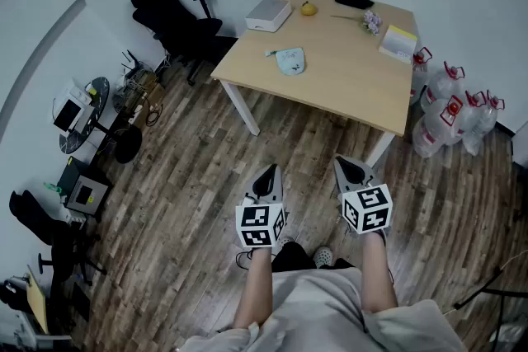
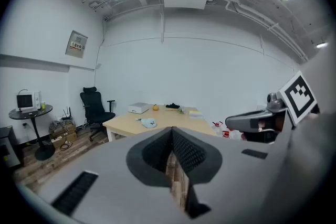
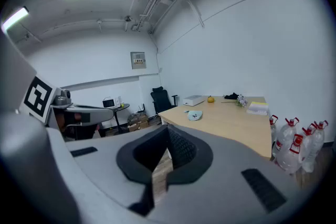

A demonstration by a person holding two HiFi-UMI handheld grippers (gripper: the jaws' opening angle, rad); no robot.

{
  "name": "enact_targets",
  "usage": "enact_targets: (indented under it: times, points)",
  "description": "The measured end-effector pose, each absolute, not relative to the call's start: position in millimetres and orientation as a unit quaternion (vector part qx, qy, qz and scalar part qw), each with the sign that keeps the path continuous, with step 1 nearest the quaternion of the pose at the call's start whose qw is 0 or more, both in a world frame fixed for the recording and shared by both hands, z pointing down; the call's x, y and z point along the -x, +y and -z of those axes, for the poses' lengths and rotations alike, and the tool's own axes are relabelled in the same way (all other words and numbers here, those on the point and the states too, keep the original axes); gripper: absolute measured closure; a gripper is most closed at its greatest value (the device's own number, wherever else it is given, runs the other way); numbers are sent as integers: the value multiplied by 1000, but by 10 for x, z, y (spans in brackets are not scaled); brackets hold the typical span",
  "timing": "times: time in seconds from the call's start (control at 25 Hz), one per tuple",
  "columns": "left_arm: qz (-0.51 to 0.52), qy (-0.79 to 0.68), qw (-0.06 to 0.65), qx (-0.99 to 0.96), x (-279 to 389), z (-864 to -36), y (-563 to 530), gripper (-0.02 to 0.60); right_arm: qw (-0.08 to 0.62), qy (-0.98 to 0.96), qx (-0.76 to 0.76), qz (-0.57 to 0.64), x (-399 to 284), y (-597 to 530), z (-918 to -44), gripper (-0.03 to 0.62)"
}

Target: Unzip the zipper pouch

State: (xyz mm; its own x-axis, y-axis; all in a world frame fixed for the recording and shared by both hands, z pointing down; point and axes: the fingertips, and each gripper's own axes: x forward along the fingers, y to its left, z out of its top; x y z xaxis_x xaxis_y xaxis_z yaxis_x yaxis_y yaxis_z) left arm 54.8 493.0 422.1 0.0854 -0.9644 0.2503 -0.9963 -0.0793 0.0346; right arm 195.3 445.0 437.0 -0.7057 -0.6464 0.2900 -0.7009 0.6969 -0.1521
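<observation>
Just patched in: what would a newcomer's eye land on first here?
The left gripper and right gripper stand out, both shut and empty over the wooden floor, short of the table. The pale blue zipper pouch lies untouched toward the table's left side. Clear water jugs cluster on the floor at its right.

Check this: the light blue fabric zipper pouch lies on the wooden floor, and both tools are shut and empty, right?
No. The head view shows the light blue fabric zipper pouch lying on the pale wooden table, not the floor. The left tool and right tool are indeed shut and empty.
</observation>
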Motion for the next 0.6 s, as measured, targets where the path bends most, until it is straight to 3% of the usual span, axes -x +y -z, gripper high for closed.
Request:
enact_targets:
  times: [0.6]
  points:
    - [-70,-662,96,-740,-552,-4236,4917,558,92,-919,-363,-120,-1917,4445,-4290,588]
